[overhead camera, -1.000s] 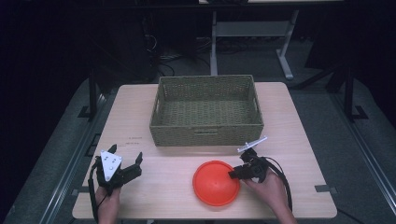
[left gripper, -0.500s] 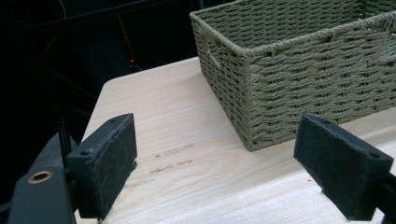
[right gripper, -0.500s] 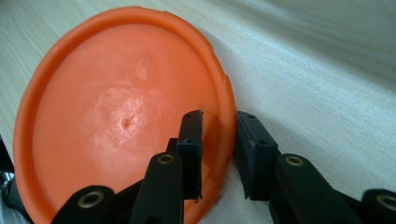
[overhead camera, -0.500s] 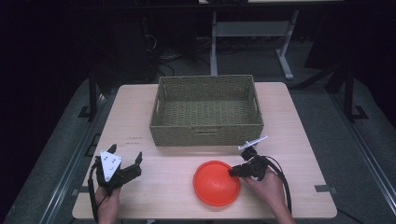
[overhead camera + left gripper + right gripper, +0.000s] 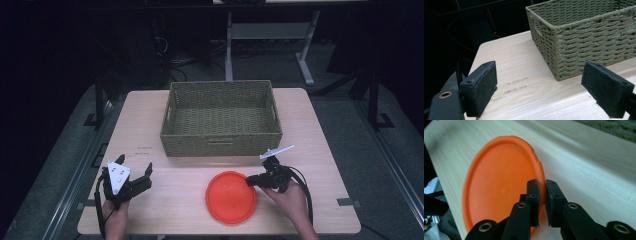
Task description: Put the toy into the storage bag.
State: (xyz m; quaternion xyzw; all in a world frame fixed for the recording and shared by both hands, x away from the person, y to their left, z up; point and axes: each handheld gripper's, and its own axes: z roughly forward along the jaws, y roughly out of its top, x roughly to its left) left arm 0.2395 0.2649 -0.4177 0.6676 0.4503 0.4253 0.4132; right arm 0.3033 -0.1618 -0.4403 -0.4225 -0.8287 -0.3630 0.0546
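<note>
The right gripper (image 5: 251, 180) has its two black jaws pressed onto the rim of the flat round orange plastic plate (image 5: 231, 197). In the right gripper view the right gripper (image 5: 542, 191) shows one pad on the inner face of the flat round orange plastic plate (image 5: 499, 187) and the other pad on the outer face, with the rim edge between them. The jaws have just been closing, and the rim is between them. The plate body extends away from the jaw tips toward the person's left. In the high view the plate lies on the pale wooden table top (image 5: 320, 140), with the right hand (image 5: 290, 200) directly behind the gripper body.

The left gripper (image 5: 141, 176) has its jaws spread wide, with nothing between them. In the left gripper view the left gripper (image 5: 539, 87) has bare table surface between its two felt-faced pads (image 5: 484, 87). It rests low over the table, with the left hand (image 5: 116, 220) behind it.

The rectangular olive-green woven basket (image 5: 222, 120) stands ahead of both grippers, well apart from the left jaws and near the right gripper's far side. In the left gripper view a corner of the rectangular olive-green woven basket (image 5: 584, 42) lies ahead and to the right of the jaws.
</note>
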